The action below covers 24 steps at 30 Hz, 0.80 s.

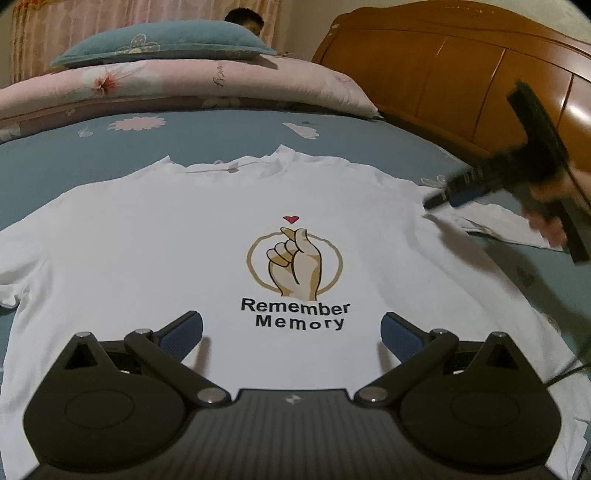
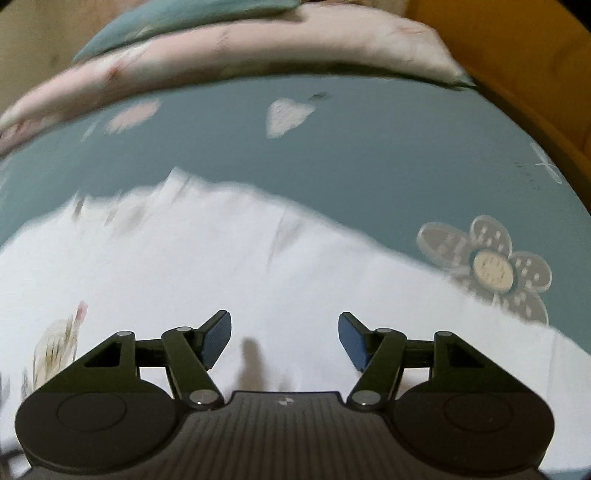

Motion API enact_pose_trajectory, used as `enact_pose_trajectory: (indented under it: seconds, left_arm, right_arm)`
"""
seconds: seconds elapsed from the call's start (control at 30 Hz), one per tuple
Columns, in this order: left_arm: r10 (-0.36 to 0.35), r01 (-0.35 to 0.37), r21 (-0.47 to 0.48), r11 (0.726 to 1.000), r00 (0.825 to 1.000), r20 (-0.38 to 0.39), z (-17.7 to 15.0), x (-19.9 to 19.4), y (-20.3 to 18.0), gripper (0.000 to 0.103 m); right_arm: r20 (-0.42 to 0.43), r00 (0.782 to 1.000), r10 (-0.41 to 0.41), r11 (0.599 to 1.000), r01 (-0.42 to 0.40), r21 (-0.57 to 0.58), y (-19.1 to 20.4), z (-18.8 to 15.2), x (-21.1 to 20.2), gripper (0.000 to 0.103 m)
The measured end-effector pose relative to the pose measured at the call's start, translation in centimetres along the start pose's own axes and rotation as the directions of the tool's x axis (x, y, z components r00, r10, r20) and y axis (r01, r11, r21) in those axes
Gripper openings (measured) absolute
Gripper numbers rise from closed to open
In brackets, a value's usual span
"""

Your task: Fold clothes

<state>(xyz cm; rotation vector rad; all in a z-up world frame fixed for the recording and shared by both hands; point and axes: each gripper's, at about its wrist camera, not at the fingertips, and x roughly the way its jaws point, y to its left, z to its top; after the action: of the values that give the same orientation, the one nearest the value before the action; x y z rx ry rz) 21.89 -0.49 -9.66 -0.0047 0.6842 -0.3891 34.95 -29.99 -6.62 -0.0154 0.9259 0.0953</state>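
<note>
Left wrist view: left gripper [image 1: 291, 332] and right gripper [image 2: 284, 338] both spread, empty, above white T-shirt [image 1: 177, 229].

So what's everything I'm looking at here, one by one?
T-shirt: one, white with a finger-heart print and "Remember Memory", spread flat on the bed.
Bedsheet: one, blue-grey with flowers, under the shirt.
Quilt: one, pink floral, folded at the far side.
Pillow: one, teal, on top of the quilt.
Headboard: one, orange-brown wood, far right.
Person: one, partly hidden behind the pillow.
Left hand-held gripper: black, blue pads, open above the shirt's print.
Right hand-held gripper: black, blue pads, open over the shirt's right shoulder.
</note>
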Motion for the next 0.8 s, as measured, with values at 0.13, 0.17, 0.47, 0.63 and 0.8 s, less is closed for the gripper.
enact_pose_trajectory:
  seconds: [0.13, 0.17, 0.47, 0.63, 0.8]
  left_arm:
    - [0.006, -0.006, 0.017, 1.000, 1.000, 0.007, 0.0, -0.3, -0.3, 0.102]
    - [0.009, -0.009, 0.023, 1.000, 1.000, 0.007, -0.1, -0.3, -0.3, 0.102]
    - [0.038, -0.038, 0.018, 0.999, 0.999, 0.003, 0.0, -1.5, 0.4, 0.102]
    - [0.076, -0.076, -0.002, 0.997, 0.996, -0.052, -0.5, -1.5, 1.4, 0.102]
    - [0.150, -0.149, 0.023, 0.989, 0.982, -0.111, -1.4, -1.2, 2.0, 0.102]
  right_arm:
    - [-0.027, 0.998, -0.058, 0.998, 0.058, 0.002, -0.9, -3.4, 0.3, 0.071]
    - [-0.024, 0.997, -0.069, 0.998, 0.069, 0.003, -1.3, -3.8, -0.2, 0.071]
    - [0.040, 0.996, -0.082, 0.997, 0.083, -0.010, -0.3, -5.0, -7.9, 0.073]
    - [0.103, 0.980, 0.170, 0.984, -0.164, -0.063, 4.2, -5.9, -8.2, 0.073]
    - [0.104, 0.973, 0.204, 0.977, -0.196, -0.081, 7.3, -8.2, -3.7, 0.073]
